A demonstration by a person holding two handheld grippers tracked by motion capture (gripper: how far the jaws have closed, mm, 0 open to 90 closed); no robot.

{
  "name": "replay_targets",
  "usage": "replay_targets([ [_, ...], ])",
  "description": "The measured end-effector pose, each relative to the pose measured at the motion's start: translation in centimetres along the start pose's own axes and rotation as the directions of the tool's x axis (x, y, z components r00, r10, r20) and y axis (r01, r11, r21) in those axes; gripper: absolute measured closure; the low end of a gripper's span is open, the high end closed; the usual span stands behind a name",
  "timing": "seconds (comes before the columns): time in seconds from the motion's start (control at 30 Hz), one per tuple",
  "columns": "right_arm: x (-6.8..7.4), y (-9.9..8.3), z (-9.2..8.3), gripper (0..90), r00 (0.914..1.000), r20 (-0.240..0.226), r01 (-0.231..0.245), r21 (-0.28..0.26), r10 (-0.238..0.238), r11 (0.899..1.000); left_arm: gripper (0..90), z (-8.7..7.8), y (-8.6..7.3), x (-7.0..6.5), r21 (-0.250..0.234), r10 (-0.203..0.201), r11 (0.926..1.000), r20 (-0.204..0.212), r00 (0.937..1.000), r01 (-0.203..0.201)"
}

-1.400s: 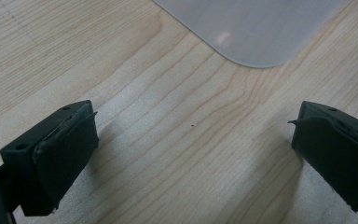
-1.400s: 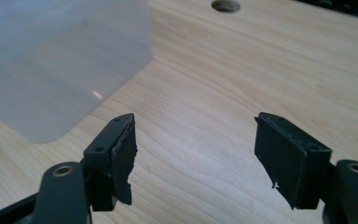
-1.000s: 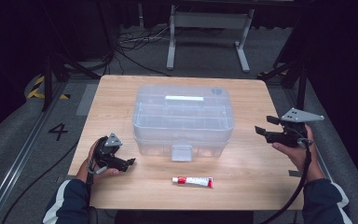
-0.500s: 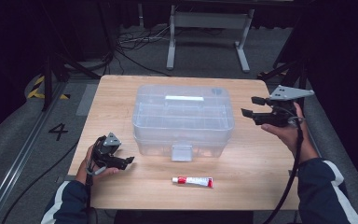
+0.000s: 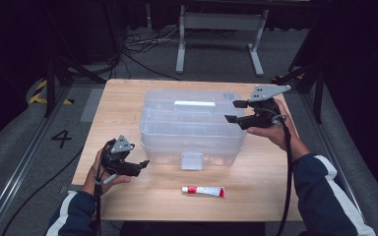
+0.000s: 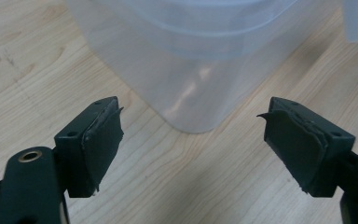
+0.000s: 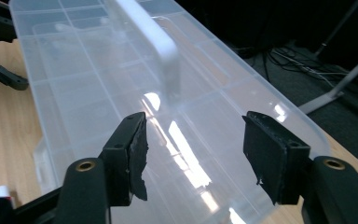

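High view: a clear, rectangular plastic storage box with a white handle on its lid (image 5: pixel 193 128) is sitting mid-way across the pale wooden surface (image 5: pixel 128 98). A small white tube with a red cap and red band (image 5: pixel 203 190) is lying near the front edge, apart from the box. The left hand-held gripper (image 5: pixel 141 165) is hovering beside the box's front left corner, jaws apart and empty. The right hand-held gripper (image 5: pixel 232 111) is hanging over the lid's right end; its jaws have just been closing a little, with nothing between them.

Left gripper view: the box's rounded corner (image 6: pixel 191 70) is standing just ahead of the parted pads (image 6: pixel 103 140).

Right gripper view: the glossy lid (image 7: pixel 121 93) is lying beneath the separated jaws.

Judgement: the box is probably light, stiff and slippery; the handle or front latch offers the surest hold.
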State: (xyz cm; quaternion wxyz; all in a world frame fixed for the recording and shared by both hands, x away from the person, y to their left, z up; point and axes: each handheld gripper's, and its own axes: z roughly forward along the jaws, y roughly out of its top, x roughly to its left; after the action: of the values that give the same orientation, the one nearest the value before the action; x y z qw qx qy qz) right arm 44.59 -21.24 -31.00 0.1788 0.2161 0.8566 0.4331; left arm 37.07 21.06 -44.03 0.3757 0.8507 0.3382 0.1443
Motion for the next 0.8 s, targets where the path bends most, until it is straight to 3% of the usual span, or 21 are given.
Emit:
replay_targets([
  [0.1,0.4,0.8,0.9,41.7,0.9995,-0.025,0.018,0.013,-0.018,1.000,18.7,0.2,0.8,-0.1,-0.020,-0.011,0.9997,0.007,0.9999,0.011],
  [0.2,0.7,1.9,1.9,45.4,0.9984,-0.034,0.047,0.045,-0.045,0.998,18.8,0.5,1.6,-0.6,-0.027,0.004,0.9996,-0.005,1.0000,-0.004],
  [0.53,0.8,3.5,4.7,55.2,0.9962,-0.062,0.067,0.094,-0.061,0.993,17.5,1.1,2.3,-0.8,-0.035,-0.019,0.9992,-0.032,0.9993,0.018],
  [0.7,0.8,3.6,5.2,68.4,0.9930,-0.080,0.095,0.102,-0.087,0.990,19.0,1.0,2.5,-0.9,-0.014,-0.003,0.9999,-0.049,0.9988,0.003],
  [0.73,0.9,3.5,5.2,70.3,0.9923,-0.062,0.113,0.102,-0.108,0.988,19.0,1.0,2.5,-0.9,-0.016,-0.007,0.9999,-0.046,0.9989,0.006],
  [0.8,0.8,3.4,5.0,76.1,0.9945,-0.049,0.097,0.094,-0.093,0.991,19.1,1.1,2.6,-1.1,-0.014,0.000,0.9999,-0.046,0.9989,-0.001],
])
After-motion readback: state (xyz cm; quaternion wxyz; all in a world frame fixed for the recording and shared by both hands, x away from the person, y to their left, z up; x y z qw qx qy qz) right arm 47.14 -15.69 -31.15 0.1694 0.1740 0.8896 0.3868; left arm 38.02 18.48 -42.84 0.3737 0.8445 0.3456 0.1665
